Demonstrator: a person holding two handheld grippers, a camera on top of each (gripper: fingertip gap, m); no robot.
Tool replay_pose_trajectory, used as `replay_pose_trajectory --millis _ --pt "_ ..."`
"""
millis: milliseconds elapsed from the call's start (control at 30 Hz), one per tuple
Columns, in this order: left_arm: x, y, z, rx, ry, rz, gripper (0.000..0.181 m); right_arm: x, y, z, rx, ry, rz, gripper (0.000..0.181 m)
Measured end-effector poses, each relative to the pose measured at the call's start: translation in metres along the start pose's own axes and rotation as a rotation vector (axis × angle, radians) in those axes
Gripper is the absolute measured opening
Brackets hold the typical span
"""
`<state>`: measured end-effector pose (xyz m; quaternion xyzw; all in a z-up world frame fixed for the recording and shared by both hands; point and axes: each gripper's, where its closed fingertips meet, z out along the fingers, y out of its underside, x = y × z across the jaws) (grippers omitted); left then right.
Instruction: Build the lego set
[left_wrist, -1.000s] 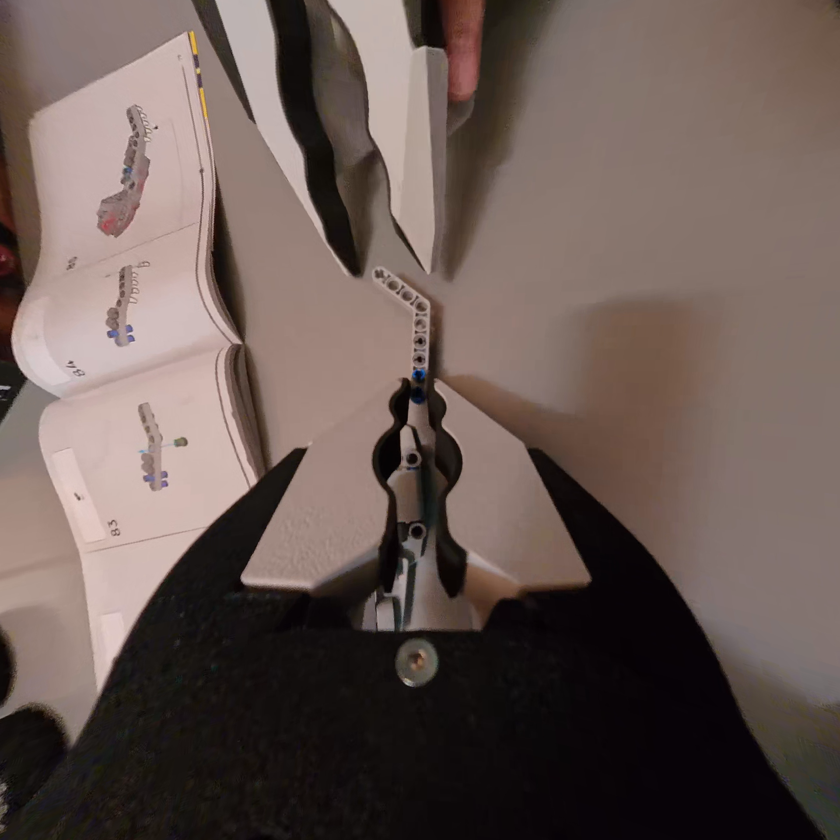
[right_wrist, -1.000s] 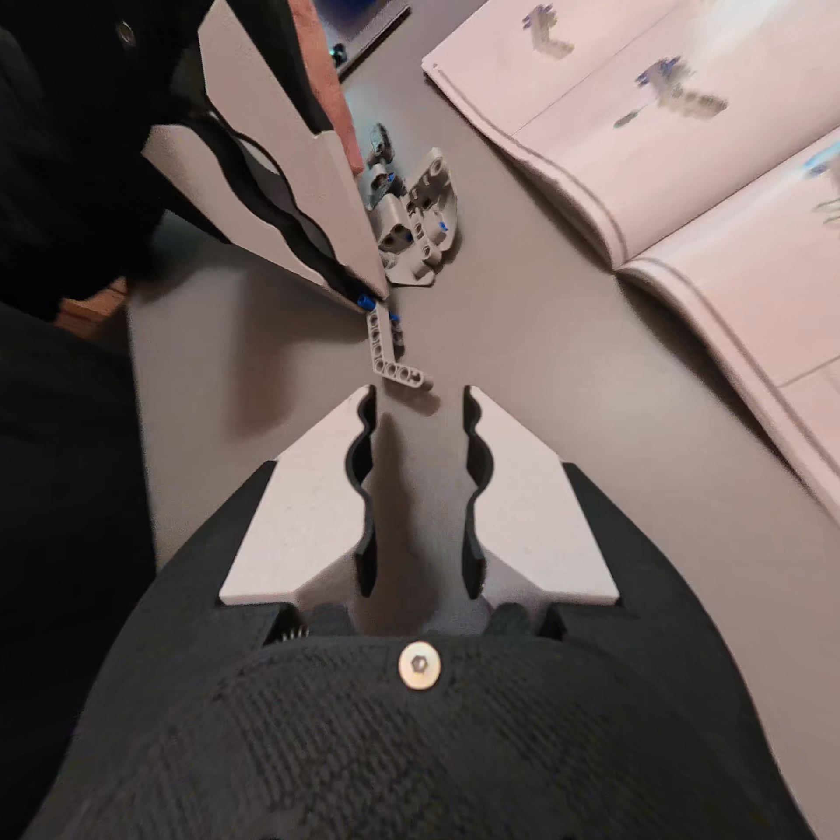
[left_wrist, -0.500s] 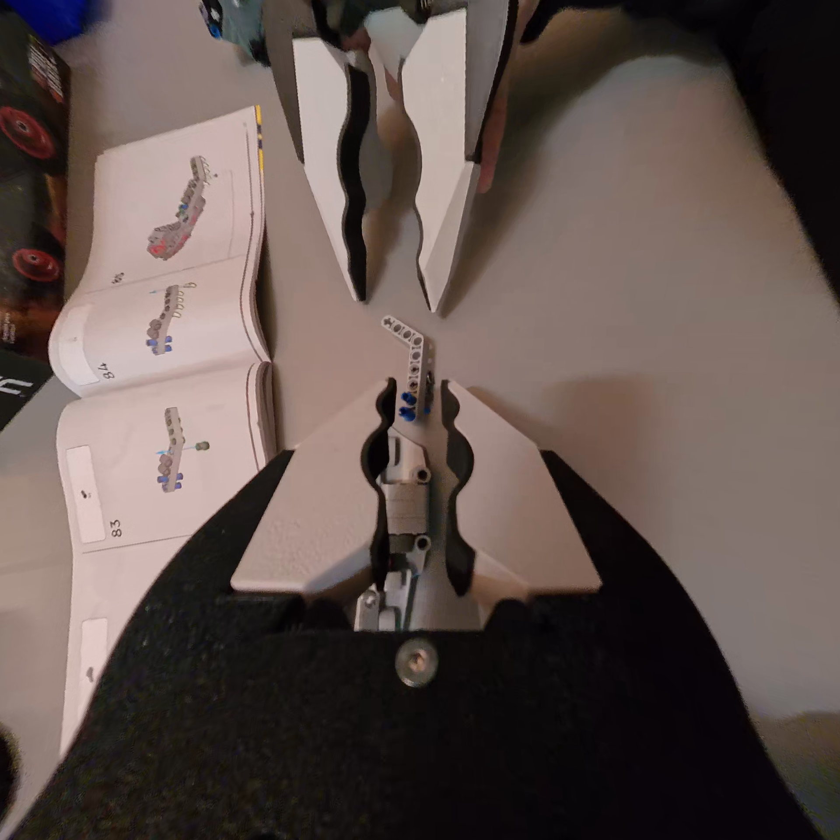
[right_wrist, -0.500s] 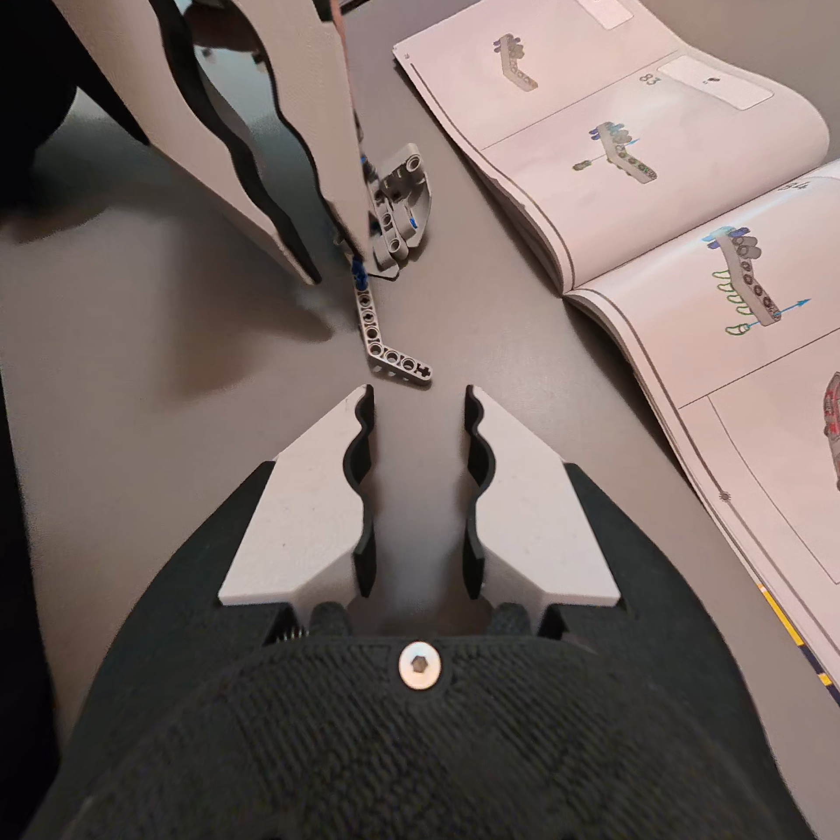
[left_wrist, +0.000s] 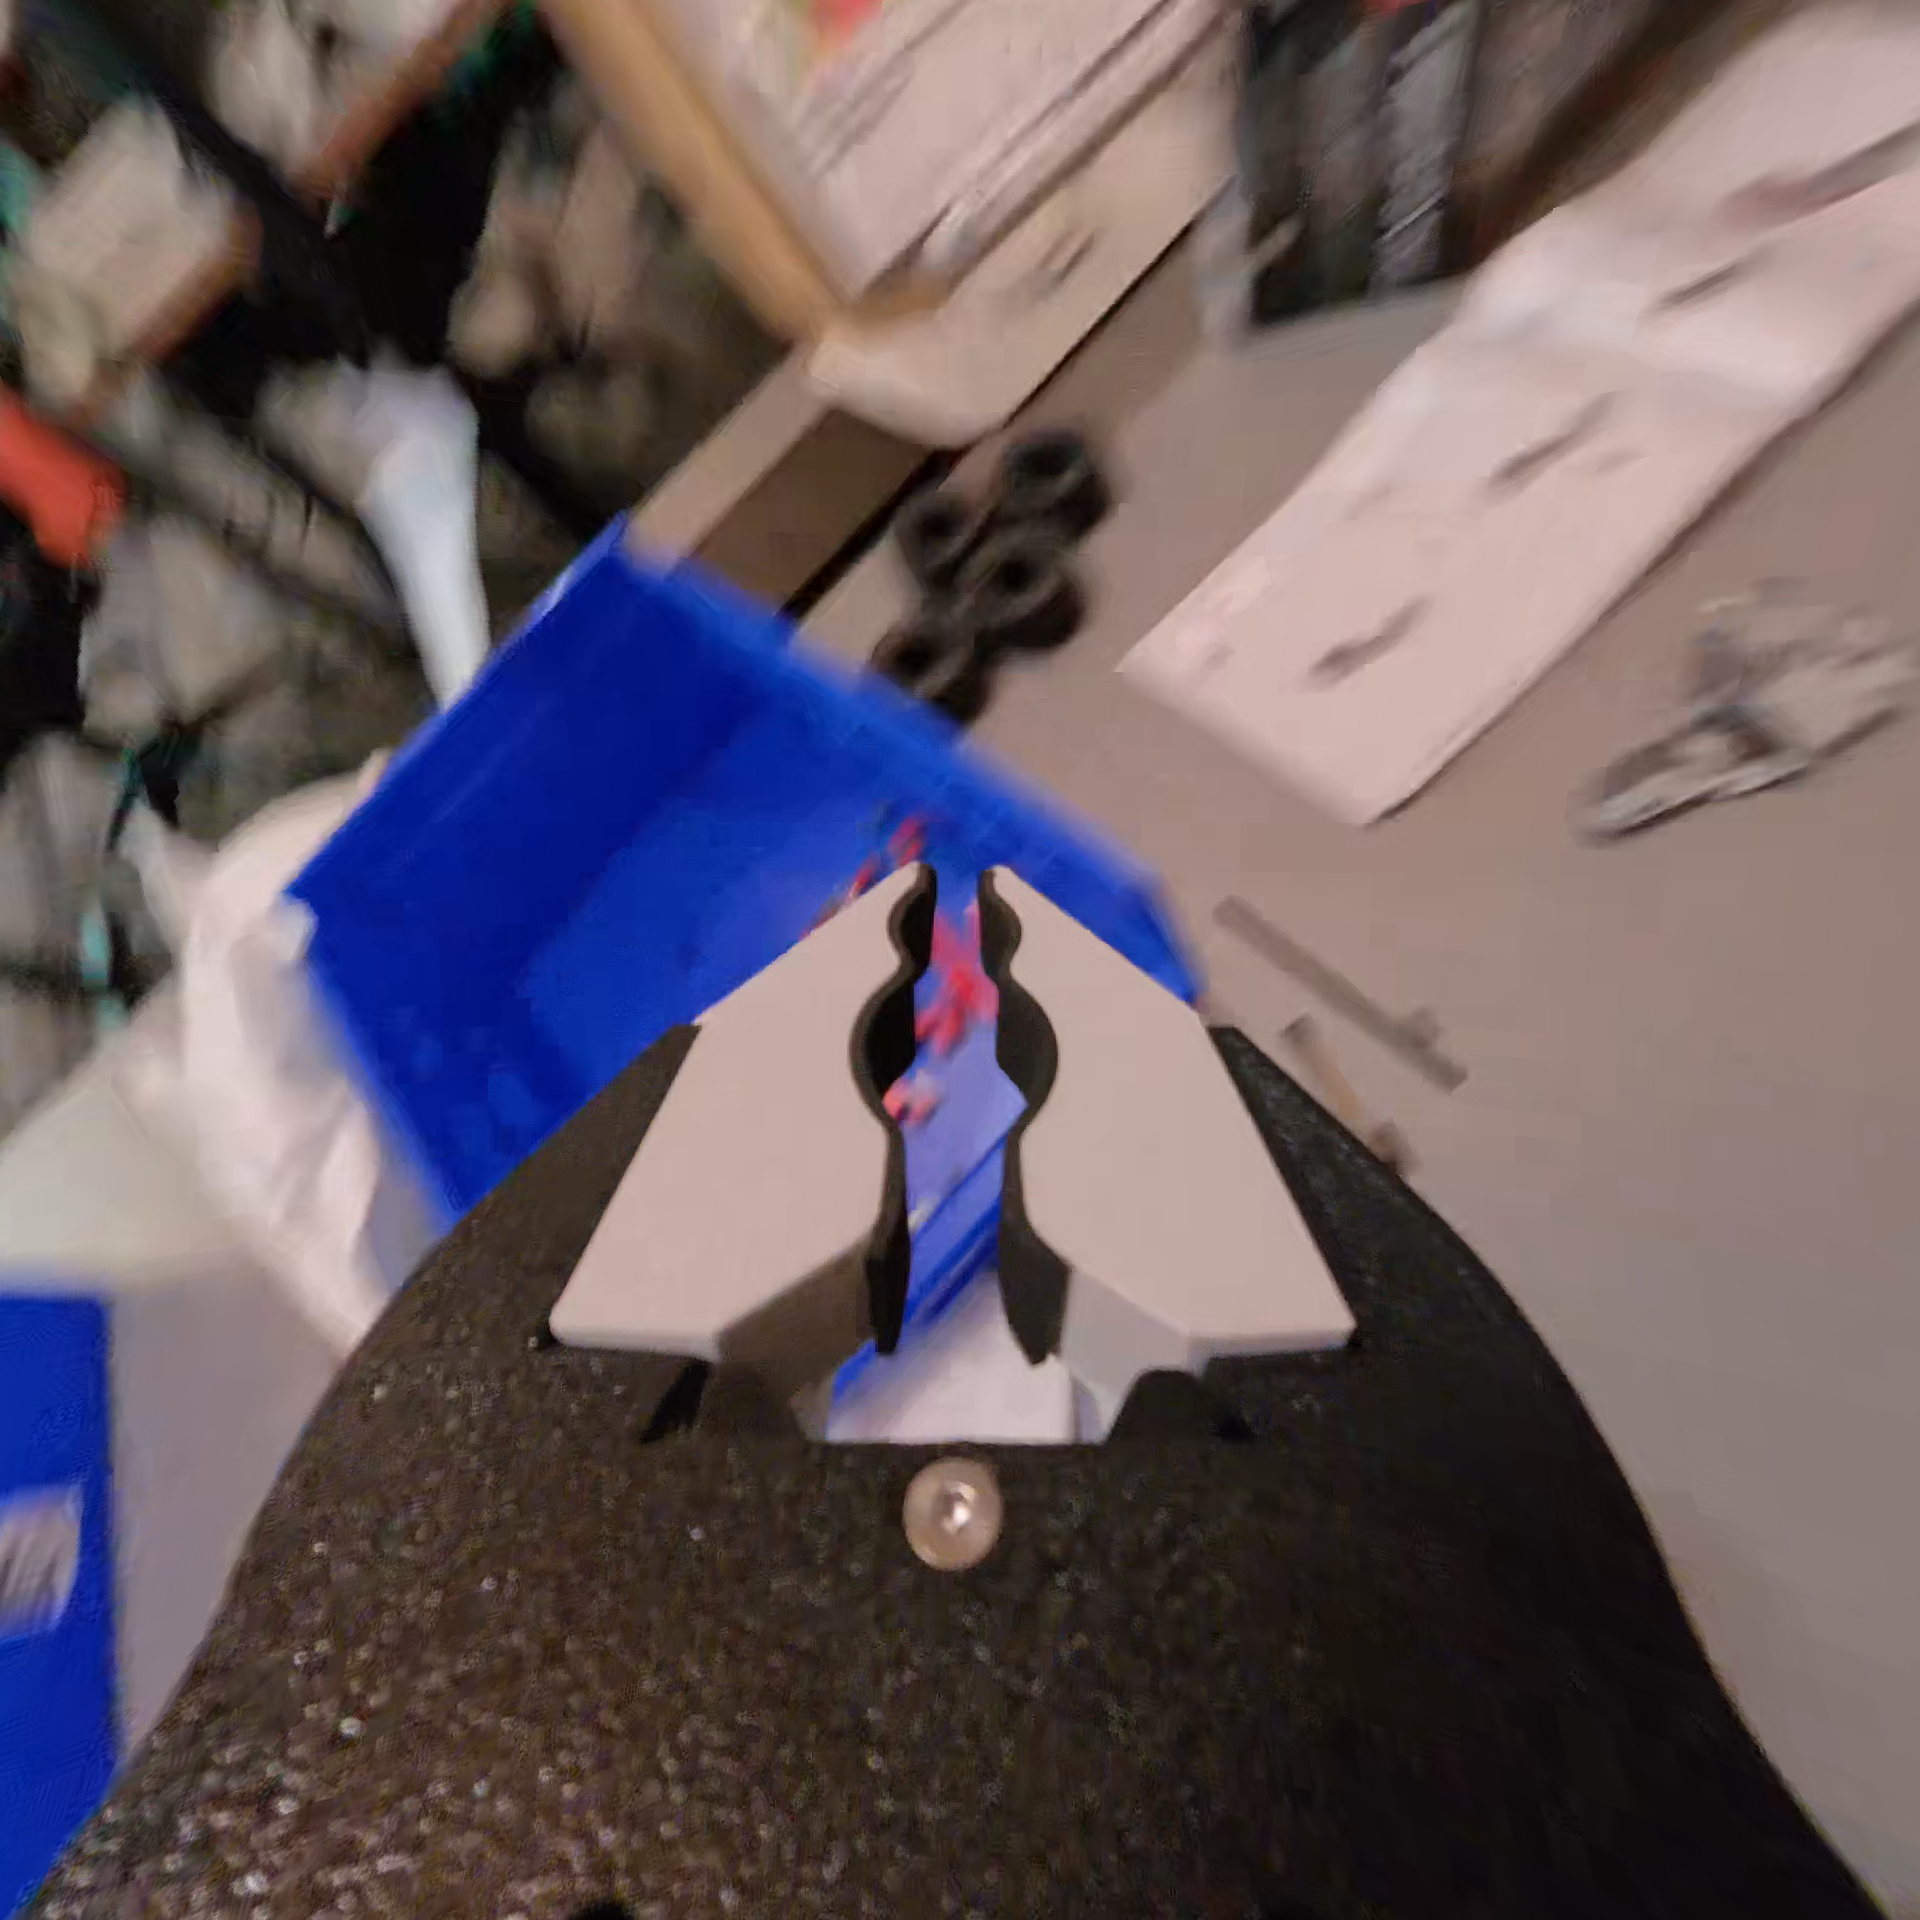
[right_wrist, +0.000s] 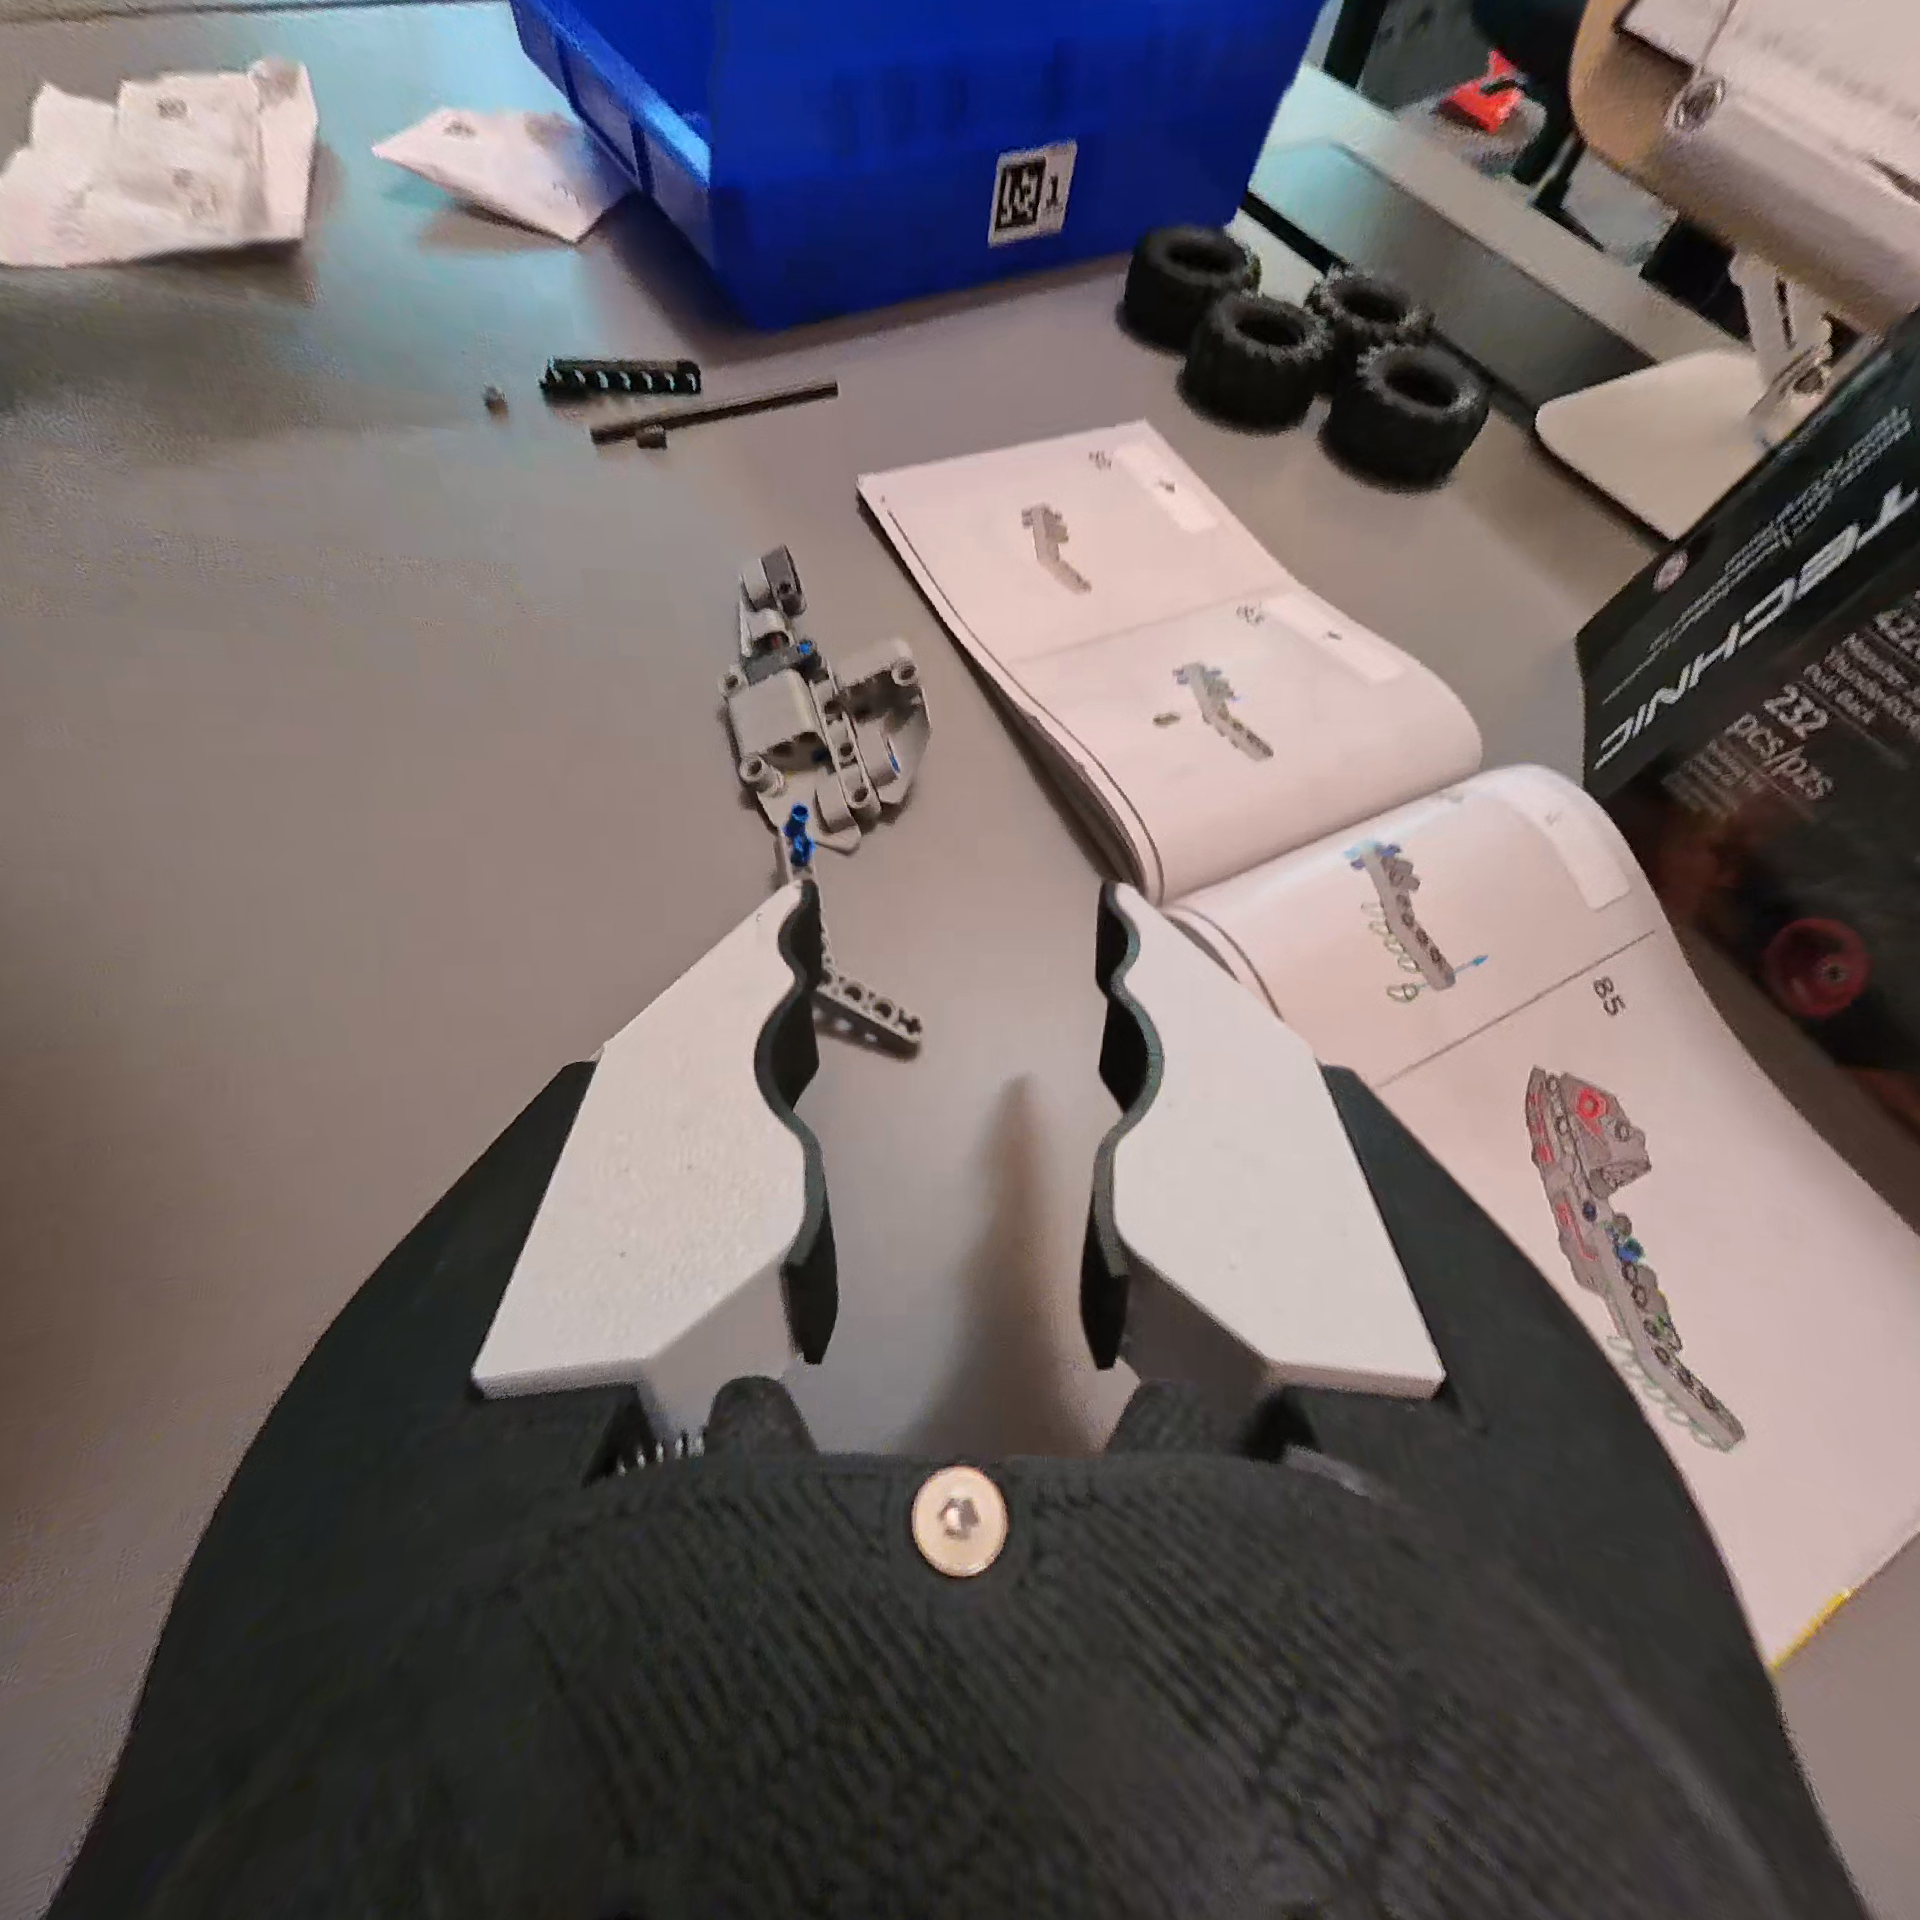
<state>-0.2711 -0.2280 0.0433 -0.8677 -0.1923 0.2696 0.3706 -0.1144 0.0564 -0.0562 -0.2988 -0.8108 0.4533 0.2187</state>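
Whereas half a second ago the left gripper clasped the grey lego assembly low over the table, it has now swung off toward the blue bin. Its view is blurred and its jaws are nearly together on nothing, with red bits in the bin showing through the slim gap. The assembly now lies free on the table, and the bent grey beam sits just in front of it, partly behind the right gripper's left finger. The right gripper has spread wider and hangs released and empty above the table. On the table are four black tyres, one open instruction booklet, two crumpled paper slips, one black toothed strip and one black rod. A white coded sticker marks the bin, the booklet pages carry step numbers, and a black box with white lettering stands beside the booklet.
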Motion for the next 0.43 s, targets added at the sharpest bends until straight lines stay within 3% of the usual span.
replay_pose_trajectory --millis 67,133,333,433 --pt "-0.038 0.043 -0.008 -0.215 -0.015 -0.101 0.005 -0.01 -0.005 0.004 0.011 -0.034 -0.001 0.051" --pt "-0.051 0.077 -0.004 -0.397 0.055 -0.082 0.006 -0.016 -0.005 0.009 -0.007 -0.039 -0.024 0.051" --pt "-0.065 0.147 0.024 -0.841 0.317 0.448 0.019 -0.024 0.014 0.008 -0.056 -0.019 -0.042 0.052" --pt "-0.077 0.158 0.027 -0.942 0.378 0.492 0.029 -0.015 0.021 0.004 -0.037 0.049 -0.007 0.052"
